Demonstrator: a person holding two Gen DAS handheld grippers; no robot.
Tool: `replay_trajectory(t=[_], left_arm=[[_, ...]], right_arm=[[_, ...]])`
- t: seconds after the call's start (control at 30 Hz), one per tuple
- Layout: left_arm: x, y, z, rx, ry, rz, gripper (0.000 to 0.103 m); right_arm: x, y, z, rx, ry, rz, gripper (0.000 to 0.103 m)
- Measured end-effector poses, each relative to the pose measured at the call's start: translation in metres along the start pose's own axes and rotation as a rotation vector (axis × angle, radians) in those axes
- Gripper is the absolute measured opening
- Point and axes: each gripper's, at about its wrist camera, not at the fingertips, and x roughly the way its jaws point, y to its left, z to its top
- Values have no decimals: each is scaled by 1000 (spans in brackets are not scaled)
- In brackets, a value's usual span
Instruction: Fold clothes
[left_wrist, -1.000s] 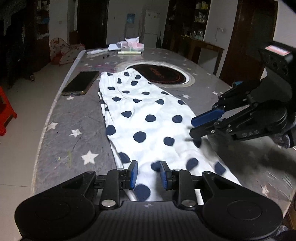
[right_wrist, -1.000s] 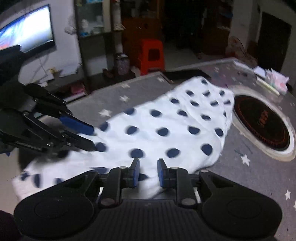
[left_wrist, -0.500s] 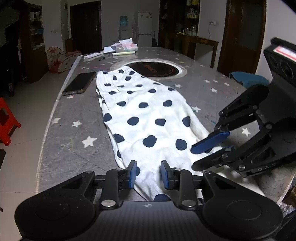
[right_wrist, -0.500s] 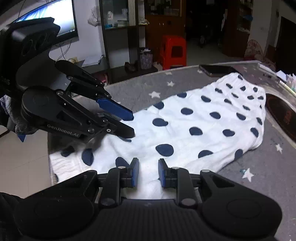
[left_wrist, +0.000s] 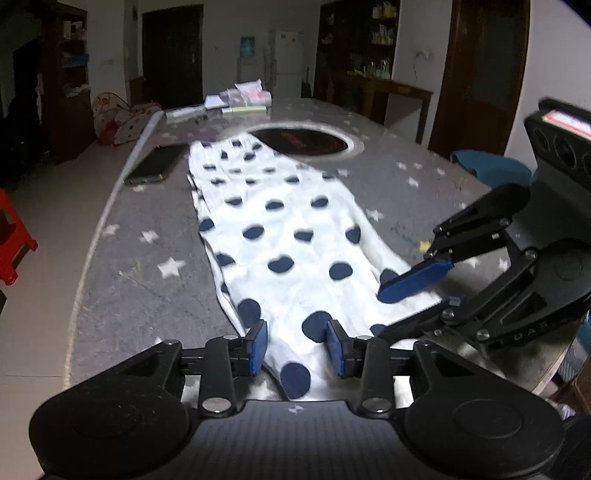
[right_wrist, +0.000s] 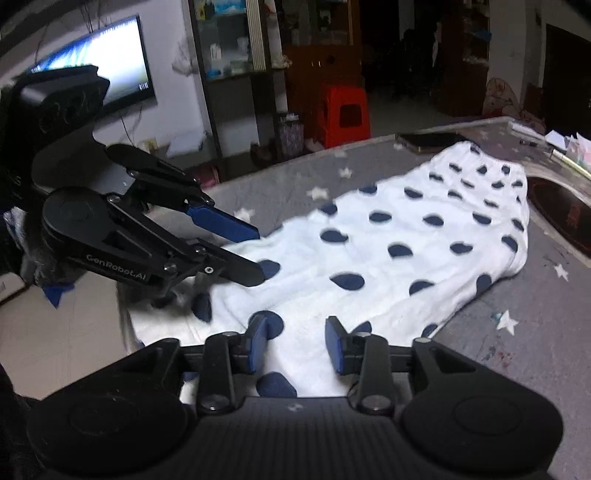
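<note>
Polka-dot garment lies flat on star-print table, long axis running from near edge toward far end; gathered end points at round inset burner, near end hangs at/over the near edge. Phone just beside far-left corner of cloth.

Left gripper: jaws wide, nothing held, hovering over near end, left side. Right gripper: wide, nothing held, over near end, right side.

Risks, as judged:
- Uneven pinch btwn the two sides → skewed fold.
- Only top layer caught → layers separate.
- Far end dragged onto burner or phone if pulled w/o lift.
- Overhang slips off the near edge.
</note>
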Motion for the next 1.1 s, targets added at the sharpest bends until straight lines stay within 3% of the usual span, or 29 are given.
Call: replay_trajectory(t=[0.07, 0.27, 0.4, 0.53, 0.67, 0.83, 0.87, 0.93, 1.1], left_arm=[[0, -1, -1, -1, 0, 1, 44], [3, -1, -3, -11, 3, 3, 45], [6, -1, -4, -18, 5, 5, 47], [8, -2, -5, -25, 8, 7, 56], [11, -1, -5, -34, 12, 10, 63], [15, 2, -4, -51, 20, 15, 73], [16, 3, -4, -54, 22, 17, 74], [15, 4, 0, -54, 10, 20, 77], [22, 8, 11, -55, -5, 30, 78]], right_arm=[[-3, 1, -1, -10, -13, 4, 48], [7, -1, -16, -12, -22, 14, 52], [7, -7, -18, -14, -49, 32, 63], [8, -12, -24, 0, -88, 58, 68], [9, -12, -29, -1, -114, 96, 90], [10, -10, -31, -11, -131, 113, 96], [11, -12, -31, 1, -130, 142, 103], [13, -15, -30, 11, -127, 171, 103], [15, -6, -29, -22, -122, 138, 103]])
